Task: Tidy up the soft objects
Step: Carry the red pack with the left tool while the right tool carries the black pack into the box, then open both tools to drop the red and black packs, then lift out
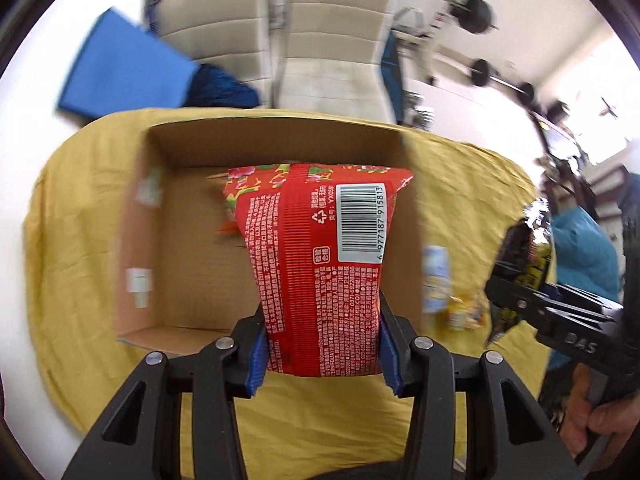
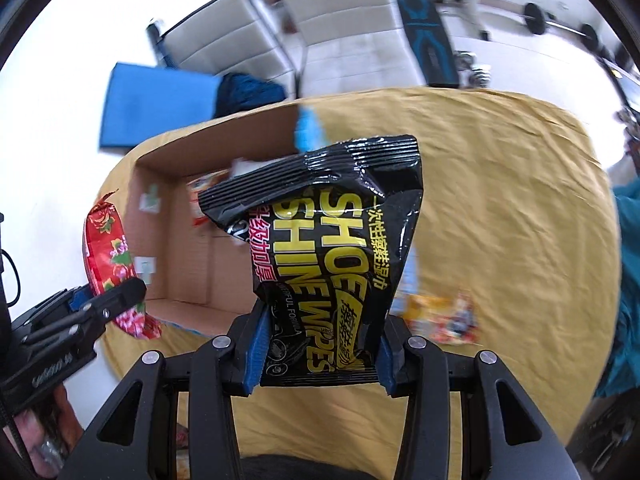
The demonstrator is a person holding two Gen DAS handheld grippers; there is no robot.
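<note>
Gripping a red packet (image 1: 320,276), the left gripper (image 1: 322,354) hangs above the cardboard box (image 1: 276,142). The right gripper (image 2: 320,364) has its jaws clenched on a black wipes pack (image 2: 336,240).

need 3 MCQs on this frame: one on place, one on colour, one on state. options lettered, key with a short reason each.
1. Where is the cardboard box?
A. on the yellow cloth
B. on a chair
C. on the floor

2. What colour is the pack in the right gripper?
A. white
B. black with yellow lettering
C. green

3. What is the state of the left gripper?
A. open, nothing in it
B. shut on the red pack
C. shut on the box's rim

Key:
1. A: the cloth shows all round the base of the box.
2. B: the black wipes pack sits between the blue pads in the right wrist view.
3. B: both blue pads press the sides of the red pack, which hangs in front of the box.
</note>
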